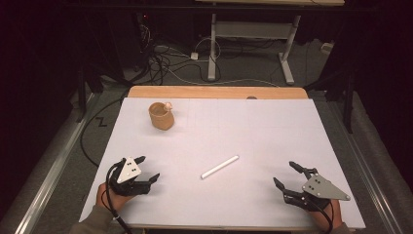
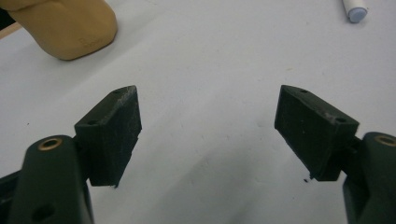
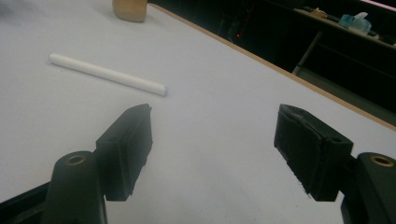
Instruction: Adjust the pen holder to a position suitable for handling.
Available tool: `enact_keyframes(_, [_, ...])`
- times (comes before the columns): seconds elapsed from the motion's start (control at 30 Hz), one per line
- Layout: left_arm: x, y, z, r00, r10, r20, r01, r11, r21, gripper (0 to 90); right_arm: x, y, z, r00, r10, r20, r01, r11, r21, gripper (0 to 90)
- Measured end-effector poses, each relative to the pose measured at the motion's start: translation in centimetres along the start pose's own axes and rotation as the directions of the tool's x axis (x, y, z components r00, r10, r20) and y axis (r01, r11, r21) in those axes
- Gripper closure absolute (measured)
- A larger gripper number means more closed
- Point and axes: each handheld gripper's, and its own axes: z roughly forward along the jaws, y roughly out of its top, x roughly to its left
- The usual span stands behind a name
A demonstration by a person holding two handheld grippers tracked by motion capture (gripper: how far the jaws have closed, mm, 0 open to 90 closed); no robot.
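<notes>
both tongs are sitting at the near edge of the table with nothing in them; the left gripper (image 1: 148, 169) has its jaws spread wide over bare white surface, and the right gripper (image 1: 286, 174) is just as wide apart, also empty; the pads (image 3: 128, 149) look like flat black rubbery blocks, a bit scuffed.

out in front, roughly between the two and nearer the middle of the table (image 1: 272, 126), lies the white stick (image 1: 220, 166), flat and on a diagonal; from the right gripper view it's near the jaws, well apart from touching them; looks like chalk or a thin tube, can't tell which; i'd guess light, stiff, smooth and round, so it'll want to roll or squirt out of a pinch, and if it's chalk it could snap; i'd grab it across its middle, jaws square to its length, gentle squeeze.

further back on the left stands the tan cup (image 1: 161, 116), upright, well apart from the stick.
</notes>
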Motion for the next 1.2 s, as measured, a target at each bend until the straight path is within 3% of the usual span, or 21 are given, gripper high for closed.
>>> enact_keyframes(0.43, [0.1,-0.1,0.0,0.9999,-0.003,-0.015,0.003,1.0,0.0,21.9,0.1,0.1,0.2,0.9999,-0.004,-0.011,0.004,1.0,0.002,28.2])
enact_keyframes(0.73, [0.3,0.4,0.0,0.9988,0.023,-0.042,-0.023,0.9997,-0.003,21.5,0.3,-0.1,0.2,0.9996,-0.011,-0.025,0.011,1.0,0.007,28.3])
enact_keyframes(1.07, [1.8,1.5,0.3,0.9991,0.026,-0.034,-0.026,0.9996,0.006,21.9,0.5,-0.2,0.4,0.9991,-0.013,-0.041,0.014,1.0,0.022,28.3])
enact_keyframes(1.2, [2.8,3.0,0.4,0.9987,0.037,-0.035,-0.038,0.9991,-0.02,22.0,0.5,-0.3,0.5,0.9989,-0.012,-0.046,0.013,1.0,0.023,28.4])
